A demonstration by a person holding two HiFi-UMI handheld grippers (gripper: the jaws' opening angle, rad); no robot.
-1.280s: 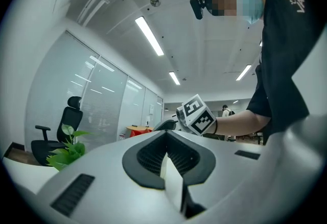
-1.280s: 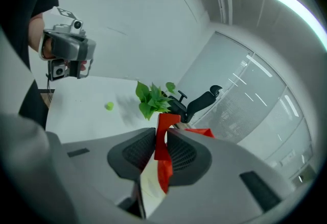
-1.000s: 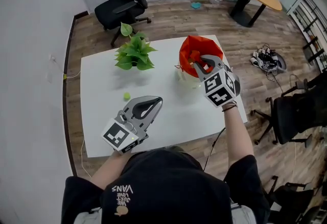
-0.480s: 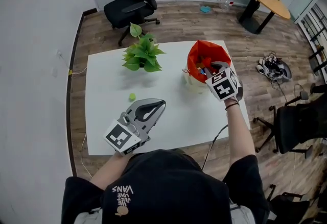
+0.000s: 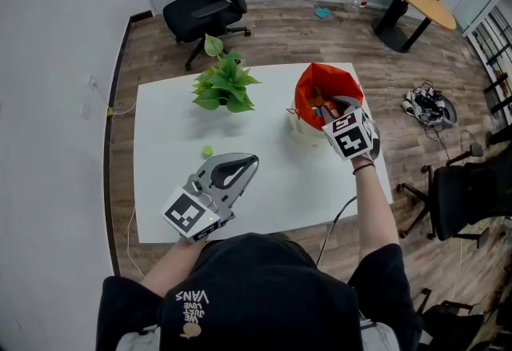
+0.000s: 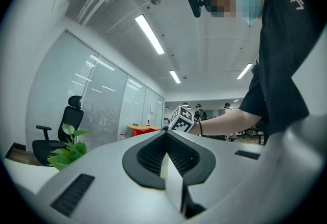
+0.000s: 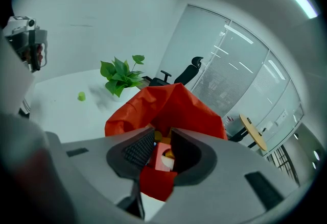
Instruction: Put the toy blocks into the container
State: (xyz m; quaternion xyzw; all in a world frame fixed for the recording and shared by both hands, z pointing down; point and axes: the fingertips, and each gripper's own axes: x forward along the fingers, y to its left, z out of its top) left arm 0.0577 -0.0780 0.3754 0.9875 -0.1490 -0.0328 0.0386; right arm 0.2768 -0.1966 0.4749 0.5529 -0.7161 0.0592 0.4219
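Closest to the person, the left claw (image 5: 250, 160) hangs level over the near part of the desk (image 5: 160, 197), its jaws pressed together on nothing. Just beyond its tip, a small green block (image 5: 207, 151) lies alone on the white top. Further right, the right claw (image 5: 331, 105) tilts down into the mouth of the red bag (image 5: 306, 89) (the container, with other coloured blocks inside). Its jaws have just been opening and stand apart, with a red block (image 7: 163, 159) between the pads, not squeezed. A potted plant (image 5: 224, 85) stands near the far edge, and a black office chair (image 5: 210, 1) is on the floor behind.
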